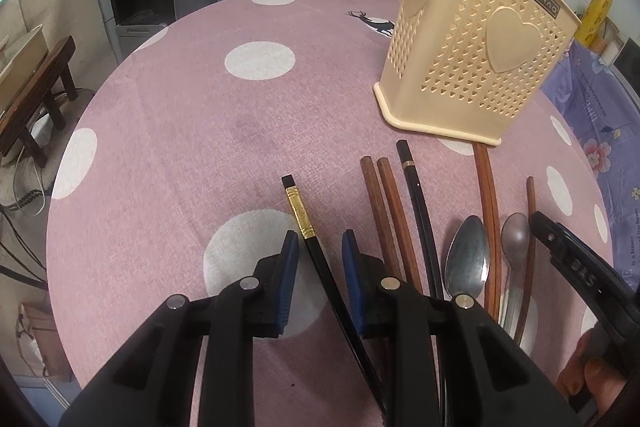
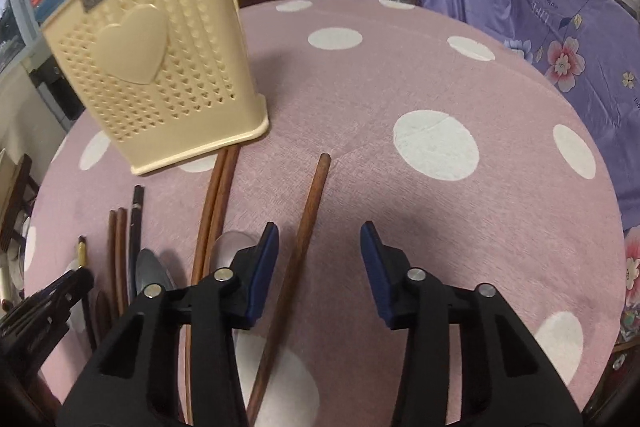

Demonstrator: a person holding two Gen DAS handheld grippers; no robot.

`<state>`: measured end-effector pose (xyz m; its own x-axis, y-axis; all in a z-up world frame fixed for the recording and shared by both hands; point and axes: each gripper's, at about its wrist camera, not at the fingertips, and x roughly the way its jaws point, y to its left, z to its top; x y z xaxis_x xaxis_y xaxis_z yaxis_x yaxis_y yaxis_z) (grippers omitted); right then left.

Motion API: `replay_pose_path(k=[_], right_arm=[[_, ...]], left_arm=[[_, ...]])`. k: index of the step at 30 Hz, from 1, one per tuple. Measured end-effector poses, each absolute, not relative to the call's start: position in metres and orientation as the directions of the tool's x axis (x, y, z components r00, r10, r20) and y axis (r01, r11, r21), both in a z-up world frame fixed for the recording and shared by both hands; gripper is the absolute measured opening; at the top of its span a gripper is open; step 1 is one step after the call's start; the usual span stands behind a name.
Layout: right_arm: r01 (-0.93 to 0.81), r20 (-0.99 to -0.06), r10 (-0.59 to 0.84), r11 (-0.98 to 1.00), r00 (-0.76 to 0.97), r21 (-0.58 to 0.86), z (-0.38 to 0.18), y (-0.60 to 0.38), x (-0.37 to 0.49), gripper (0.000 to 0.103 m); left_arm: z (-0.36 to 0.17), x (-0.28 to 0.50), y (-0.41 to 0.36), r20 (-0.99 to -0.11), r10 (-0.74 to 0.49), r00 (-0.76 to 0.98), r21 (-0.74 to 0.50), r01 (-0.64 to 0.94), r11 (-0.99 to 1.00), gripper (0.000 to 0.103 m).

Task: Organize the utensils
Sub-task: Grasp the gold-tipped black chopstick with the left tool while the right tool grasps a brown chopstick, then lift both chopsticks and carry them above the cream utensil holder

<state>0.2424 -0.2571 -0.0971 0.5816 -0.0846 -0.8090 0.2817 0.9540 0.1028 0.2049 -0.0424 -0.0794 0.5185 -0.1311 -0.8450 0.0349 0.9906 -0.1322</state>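
- Left wrist view: the left gripper [image 1: 320, 247] points down at a round table under a pink tablecloth [image 1: 168, 147] with white dots. Its blue pads stand a little apart on either side of a black chopstick with a gold band [image 1: 306, 231]; a gap shows on each side, so the pads do not press on it.
- To the right of that chopstick, on the cloth, lie two brown chopsticks [image 1: 384, 195] side by side, a second black chopstick [image 1: 416, 187], a large metal spoon [image 1: 468, 255], a reddish pair of chopsticks [image 1: 486, 187] and a smaller spoon [image 1: 516, 239].
- The cream utensil holder [image 1: 472, 47], perforated with hearts, stands upright beyond the utensils; the reddish pair's far ends reach its base.
- At the right edge the other gripper's black finger and part of a hand [image 1: 588, 383] show.
- Right wrist view: the right gripper [image 2: 320, 255] is partly open over a single brown chopstick [image 2: 308, 215], which lies close to the left pad; whether they touch cannot be told, and the right pad is clear of it.
- The holder [image 2: 160, 67] stands at upper left, the other utensils lie to the left.
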Motion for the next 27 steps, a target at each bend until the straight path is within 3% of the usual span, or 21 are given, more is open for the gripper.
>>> replay_pose_path(k=[5,8,10,23,27], right_arm=[[0.288,-0.798,-0.16,0.958,0.58,0.017,-0.101,-0.244,0.254,0.031],[0.283,-0.792,-0.168,0.959,0.587,0.006,-0.101,-0.244,0.256,0.023],[0.274,-0.79,-0.169,0.962,0.59,-0.001,-0.101,-0.244,0.26,0.011],[0.271,-0.801,-0.091,0.958,0.592,0.092,-0.101,-0.263,0.264,0.008],[0.253,-0.794,-0.011,0.951,0.607,0.18,-0.098,-0.272,0.261,0.008]], left_arm=[[-0.08,0.205,-0.05,-0.841,-0.108,0.531,-0.099,0.045,0.994,0.02],[-0.08,0.211,-0.052,-0.84,-0.097,0.534,-0.089,0.041,0.995,0.013],[-0.08,0.214,-0.054,-0.841,-0.098,0.532,-0.087,0.047,0.995,0.013],[-0.077,0.239,-0.053,-0.854,-0.122,0.506,-0.111,0.052,0.992,0.009],[-0.071,0.252,-0.049,-0.848,-0.133,0.513,-0.124,0.053,0.991,0.009]])
